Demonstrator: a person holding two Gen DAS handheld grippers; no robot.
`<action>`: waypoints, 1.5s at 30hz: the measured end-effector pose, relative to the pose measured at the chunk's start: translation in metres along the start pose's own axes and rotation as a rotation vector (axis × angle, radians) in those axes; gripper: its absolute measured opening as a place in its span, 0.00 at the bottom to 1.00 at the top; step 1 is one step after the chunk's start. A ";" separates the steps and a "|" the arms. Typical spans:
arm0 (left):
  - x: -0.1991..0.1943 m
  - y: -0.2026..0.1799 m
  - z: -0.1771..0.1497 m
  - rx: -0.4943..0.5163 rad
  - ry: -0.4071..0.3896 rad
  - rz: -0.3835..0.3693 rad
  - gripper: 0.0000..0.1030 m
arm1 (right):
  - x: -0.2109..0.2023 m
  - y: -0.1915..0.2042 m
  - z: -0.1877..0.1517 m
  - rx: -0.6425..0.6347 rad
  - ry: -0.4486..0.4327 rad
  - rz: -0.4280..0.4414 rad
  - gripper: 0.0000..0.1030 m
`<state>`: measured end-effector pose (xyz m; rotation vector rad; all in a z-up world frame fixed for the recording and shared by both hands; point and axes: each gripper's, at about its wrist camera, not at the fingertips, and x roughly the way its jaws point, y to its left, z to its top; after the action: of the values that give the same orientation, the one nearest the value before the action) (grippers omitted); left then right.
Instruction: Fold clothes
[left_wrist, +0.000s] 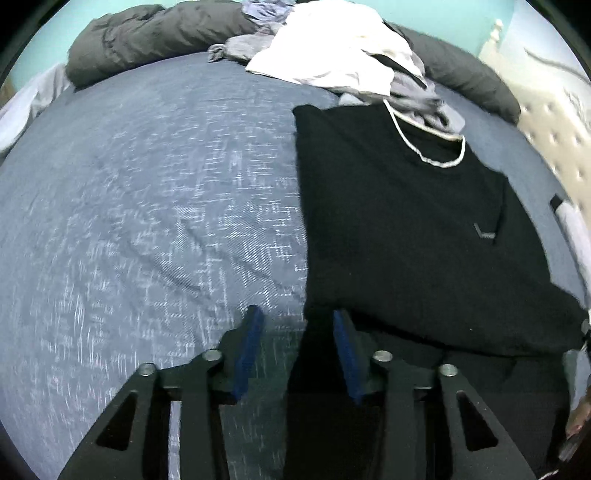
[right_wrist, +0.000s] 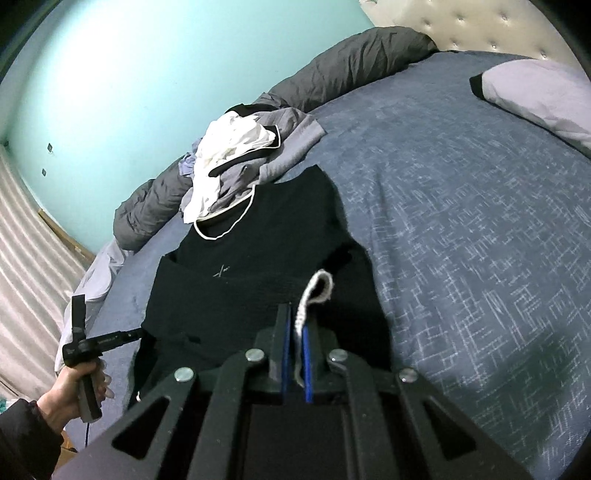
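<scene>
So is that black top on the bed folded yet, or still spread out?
Partly folded. The black sweater lies on the blue bedspread with one side turned in, and the right gripper pinches its white-trimmed edge.

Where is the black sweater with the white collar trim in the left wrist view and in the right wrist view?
Left wrist view: black sweater on the right half, collar toward the top.
Right wrist view: centre, just beyond the right gripper, shut on its white-trimmed edge.
Shared landmark: clothes pile just past the collar.

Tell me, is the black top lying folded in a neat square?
No, the black top is spread long, its white-edged cuff pinched in the right gripper.
</scene>
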<state>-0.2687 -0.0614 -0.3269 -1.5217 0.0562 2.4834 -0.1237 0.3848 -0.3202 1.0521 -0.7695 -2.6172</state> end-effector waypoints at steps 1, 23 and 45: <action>0.002 -0.004 0.001 0.024 0.003 0.012 0.28 | 0.001 -0.001 0.000 0.004 0.002 0.001 0.05; -0.009 0.007 -0.003 0.096 -0.026 -0.028 0.04 | 0.004 -0.002 -0.004 0.077 0.069 0.073 0.05; -0.003 0.021 0.001 -0.096 -0.107 -0.178 0.22 | 0.007 -0.011 -0.005 0.102 0.080 0.079 0.05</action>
<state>-0.2727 -0.0823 -0.3256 -1.3609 -0.2102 2.4500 -0.1257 0.3890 -0.3335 1.1216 -0.9146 -2.4773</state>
